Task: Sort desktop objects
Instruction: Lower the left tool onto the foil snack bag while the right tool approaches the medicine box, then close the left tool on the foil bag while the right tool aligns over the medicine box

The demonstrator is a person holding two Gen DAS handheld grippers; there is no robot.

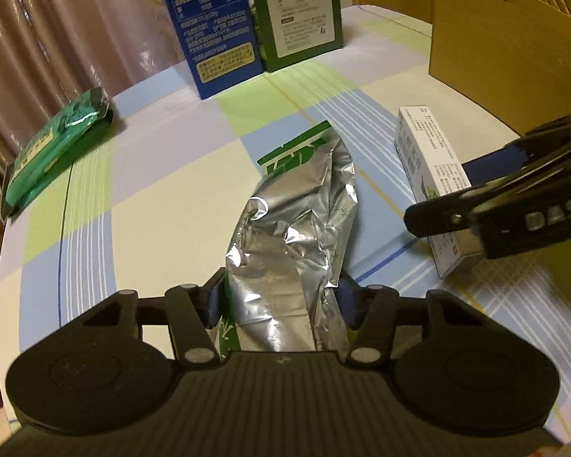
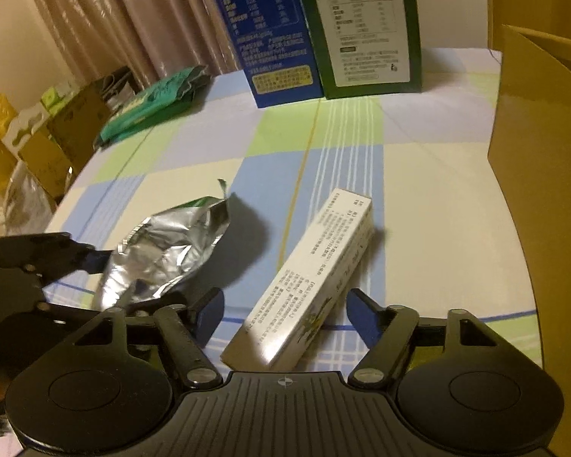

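Nearest in, the left hand-held gripper [image 1: 279,301] was clamped on the crumpled silver foil pouch [image 1: 297,228], its blue pads pressed into both sides of the near end while the pouch's green-printed far end rested on the checked desk [image 1: 163,198]. From the right wrist view, that same pouch [image 2: 167,251] lay low on the left with the left hand-held gripper [image 2: 95,262] biting its end.

Just beside it, the right hand-held gripper [image 2: 285,316] stood spread, released, with the long white medicine box [image 2: 308,285] lying diagonally between the blue pads and a clear gap on each side, nothing gripped. In the left wrist view the white box [image 1: 430,175] sat to the right of the pouch, with the right hand-held gripper [image 1: 472,194] straddling it.

Further out, a green foil packet [image 1: 57,144] lay flat near the desk's left edge. At the far side, a tall blue carton [image 1: 213,30] and a green carton [image 1: 300,11] stood upright, touching side by side. To the right stood a brown cardboard box [image 1: 506,57]. Beyond hung a beige curtain [image 1: 57,19].
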